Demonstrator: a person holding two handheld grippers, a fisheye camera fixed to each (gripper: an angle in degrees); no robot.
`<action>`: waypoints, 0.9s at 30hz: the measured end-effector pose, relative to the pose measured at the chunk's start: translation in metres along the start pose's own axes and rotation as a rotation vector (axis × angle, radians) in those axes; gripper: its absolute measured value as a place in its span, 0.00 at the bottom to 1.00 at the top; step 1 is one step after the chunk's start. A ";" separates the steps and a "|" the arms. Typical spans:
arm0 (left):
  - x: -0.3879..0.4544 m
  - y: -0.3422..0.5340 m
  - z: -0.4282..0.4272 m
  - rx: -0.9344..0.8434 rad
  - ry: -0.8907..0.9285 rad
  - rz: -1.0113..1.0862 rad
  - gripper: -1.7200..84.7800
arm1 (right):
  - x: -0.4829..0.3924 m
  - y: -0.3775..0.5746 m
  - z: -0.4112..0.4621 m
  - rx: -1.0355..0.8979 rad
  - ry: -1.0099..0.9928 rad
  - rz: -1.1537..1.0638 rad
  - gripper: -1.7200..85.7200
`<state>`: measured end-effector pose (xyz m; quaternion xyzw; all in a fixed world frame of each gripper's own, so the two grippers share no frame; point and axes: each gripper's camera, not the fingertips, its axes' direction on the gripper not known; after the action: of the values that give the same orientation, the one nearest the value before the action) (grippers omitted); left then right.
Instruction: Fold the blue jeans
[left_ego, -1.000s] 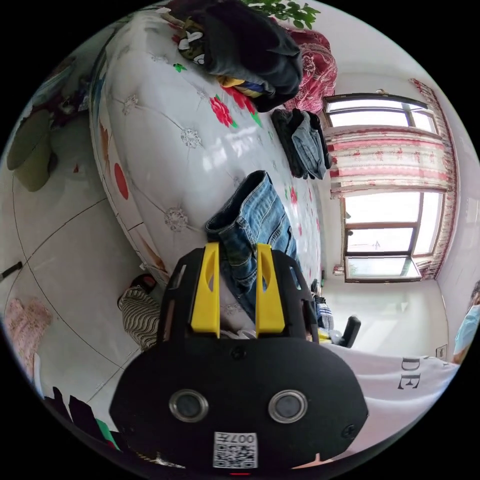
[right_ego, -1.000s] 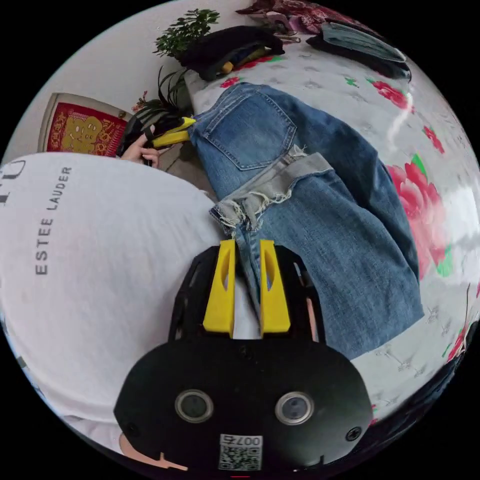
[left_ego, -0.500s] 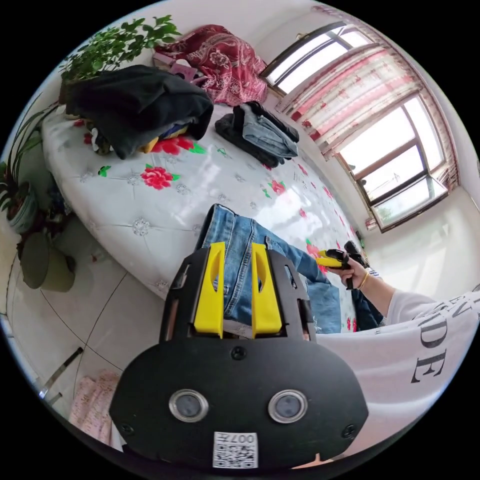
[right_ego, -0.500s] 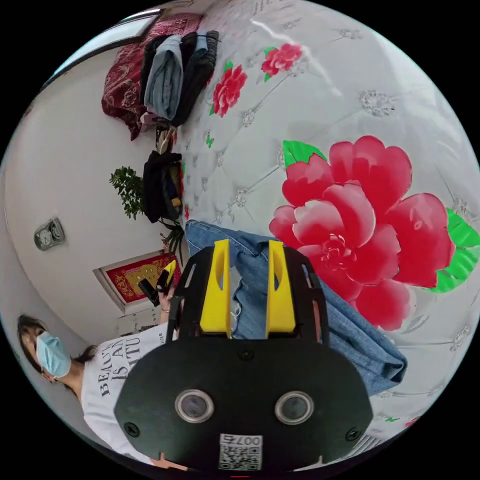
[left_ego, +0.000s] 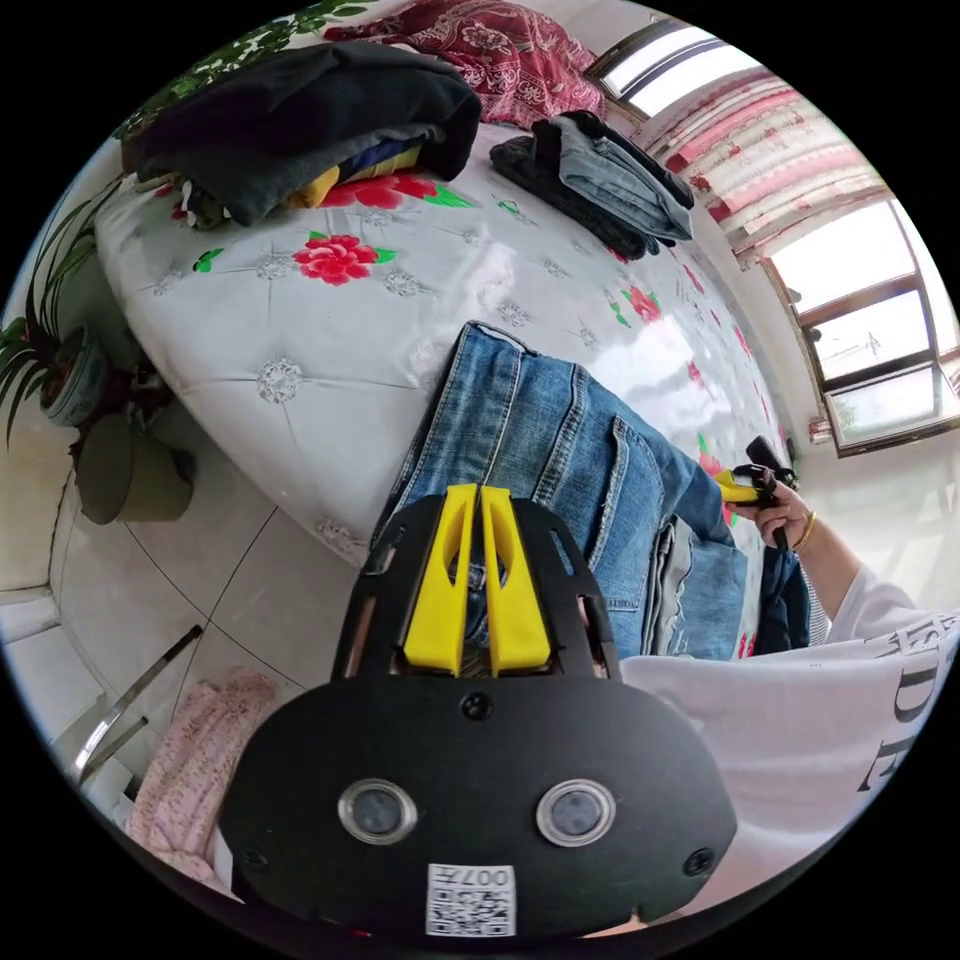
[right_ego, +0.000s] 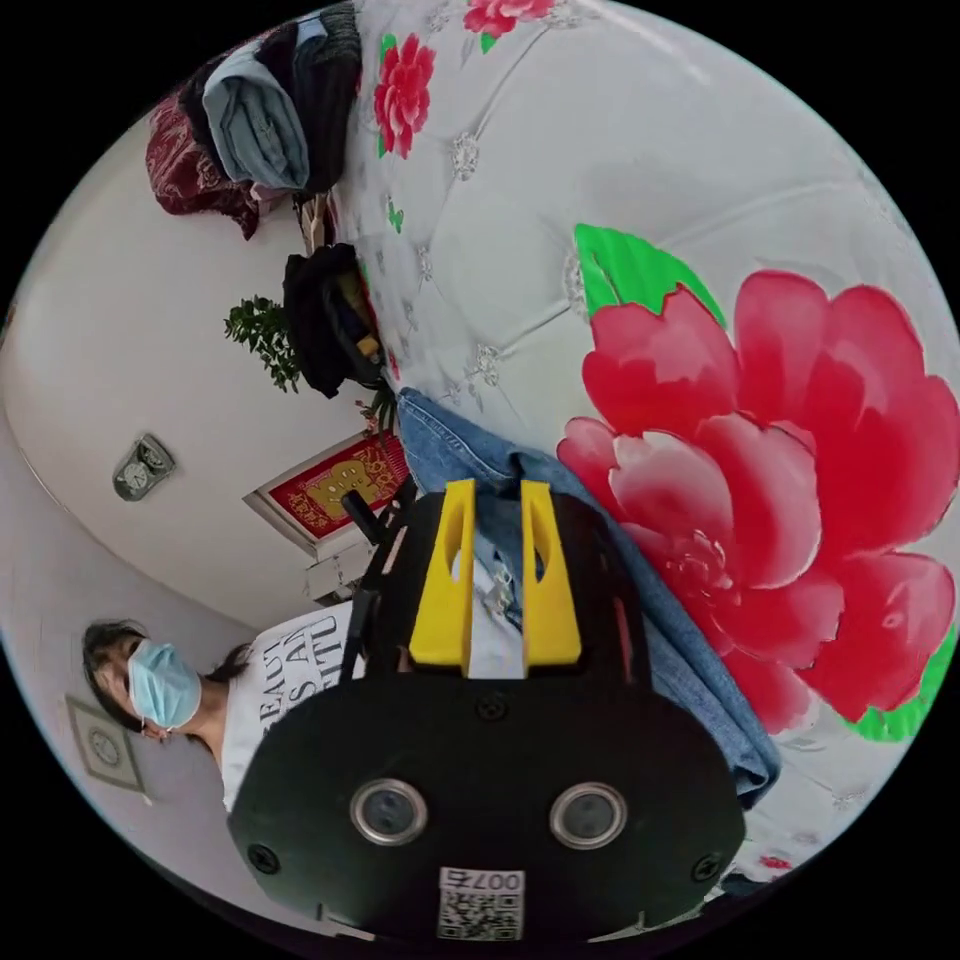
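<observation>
Jeans (left_ego: 560, 450) are laid on the flowered bed cover (left_ego: 330, 340), in the middle of the left gripper view, and they reach from the left gripper (left_ego: 478, 570) up and to the right across the bed edge. The left gripper is seen at the lower middle of that view, its yellow jaws brought almost together, with denim caught between them near the edge of the jeans; it is judged to be clamped on the cloth. The long axis of the jeans is seen to run from this gripper toward the right of the frame, where the other gripper (left_ego: 738, 488) is held in a hand (left_ego: 790, 510) at the far end of the cloth.

In the right gripper view the right gripper (right_ego: 497, 580) is found at the lower middle, and denim (right_ego: 600, 580) passes between its jaws and continues up-left and down-right over a big red flower (right_ego: 780, 500) of the cover. A small gap is left between the jaws, so it cannot be told if the cloth is really pressed.

The jeans are of mid-blue washed denim with pale seams; a back pocket is turned up, and a frayed, lighter hem is seen lying on the pocket area, so one fold is judged already made. Each end is near one gripper, so the next fold is expected to be made along this long axis.
</observation>
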<state>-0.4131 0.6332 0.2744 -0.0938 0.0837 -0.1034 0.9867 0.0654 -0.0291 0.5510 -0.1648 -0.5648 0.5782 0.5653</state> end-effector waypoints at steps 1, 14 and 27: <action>0.000 -0.002 0.001 -0.003 -0.002 -0.001 0.01 | 0.006 -0.002 0.007 -0.051 -0.037 0.001 0.06; -0.017 -0.025 0.014 0.001 -0.024 -0.025 0.01 | 0.042 0.014 -0.068 0.376 -0.301 -0.070 0.02; -0.078 -0.016 -0.038 0.110 0.089 -0.124 0.08 | -0.031 0.051 0.023 0.320 0.484 -0.264 0.02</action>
<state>-0.4986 0.6288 0.2526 -0.0398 0.1156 -0.1730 0.9773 0.0318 -0.0522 0.5013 -0.1318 -0.3321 0.5253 0.7723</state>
